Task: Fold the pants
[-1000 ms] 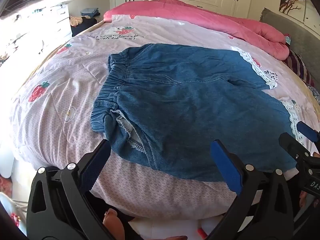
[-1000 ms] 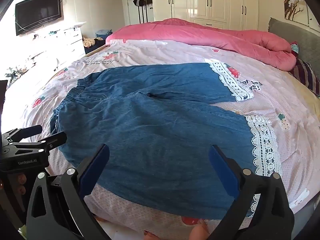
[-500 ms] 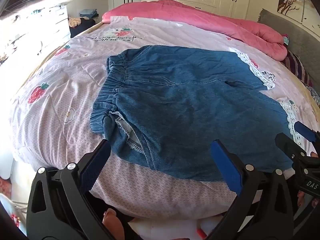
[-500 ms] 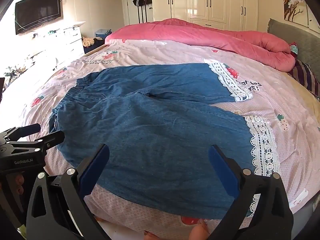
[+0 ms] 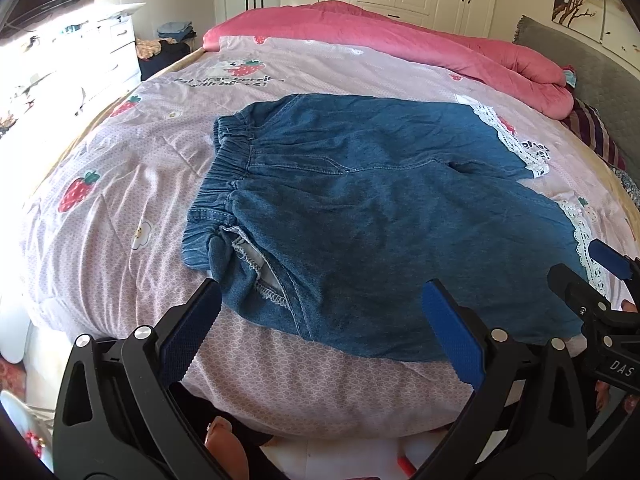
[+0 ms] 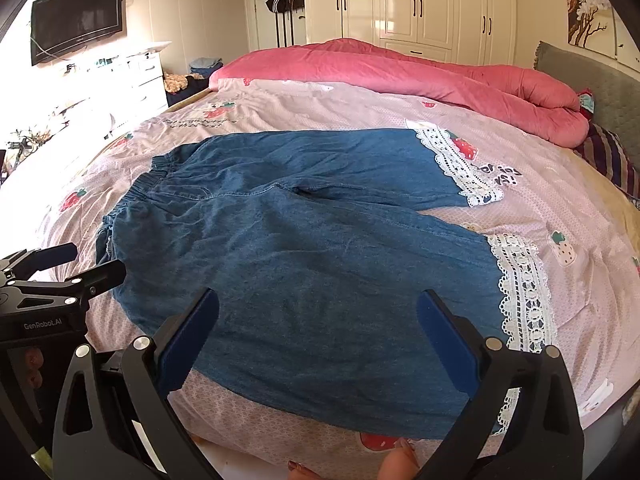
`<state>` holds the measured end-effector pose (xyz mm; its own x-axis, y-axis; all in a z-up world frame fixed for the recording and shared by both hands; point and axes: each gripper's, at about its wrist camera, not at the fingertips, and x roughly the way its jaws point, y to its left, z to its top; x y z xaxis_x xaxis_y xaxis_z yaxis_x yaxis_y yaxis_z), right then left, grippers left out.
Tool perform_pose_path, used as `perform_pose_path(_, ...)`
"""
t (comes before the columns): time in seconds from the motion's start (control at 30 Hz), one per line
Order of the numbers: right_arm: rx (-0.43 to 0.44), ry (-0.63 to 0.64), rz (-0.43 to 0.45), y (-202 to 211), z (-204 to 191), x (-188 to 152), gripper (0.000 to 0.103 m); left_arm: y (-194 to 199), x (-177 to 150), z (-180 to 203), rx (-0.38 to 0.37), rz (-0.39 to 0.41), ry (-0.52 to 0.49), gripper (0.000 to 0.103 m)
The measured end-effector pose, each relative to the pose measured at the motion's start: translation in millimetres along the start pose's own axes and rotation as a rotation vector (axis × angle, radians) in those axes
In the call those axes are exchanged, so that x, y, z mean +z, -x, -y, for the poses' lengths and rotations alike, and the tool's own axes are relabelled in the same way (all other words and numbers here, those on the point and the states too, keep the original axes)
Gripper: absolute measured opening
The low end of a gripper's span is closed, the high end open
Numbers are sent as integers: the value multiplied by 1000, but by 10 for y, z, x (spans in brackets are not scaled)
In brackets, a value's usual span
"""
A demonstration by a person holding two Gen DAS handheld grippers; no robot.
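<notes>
While denim pants [image 6: 304, 264] lie flat on the strawberry-print bedspread [image 5: 120, 184], the left gripper [image 5: 320, 320] and right gripper [image 6: 318, 328] hover spread and empty — best pinching waistband and lace cuff [image 6: 520, 292] together to fold evenly.

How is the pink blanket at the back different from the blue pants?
The pink blanket is plain and bunched in a thick roll along the far side of the bed; the blue pants lie spread flat near the front edge. The pants have white lace cuffs and an elastic waistband; the blanket shows neither. Both rest on the strawberry-print sheet.
</notes>
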<state>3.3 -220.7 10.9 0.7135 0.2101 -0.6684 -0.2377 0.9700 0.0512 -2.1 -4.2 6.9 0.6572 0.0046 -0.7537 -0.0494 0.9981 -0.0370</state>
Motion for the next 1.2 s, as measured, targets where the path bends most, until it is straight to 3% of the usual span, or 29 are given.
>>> perform_pose_path(1.2,8,17,-10,-140,-16,11,99,-30,29,26,-3,3,-7,94)
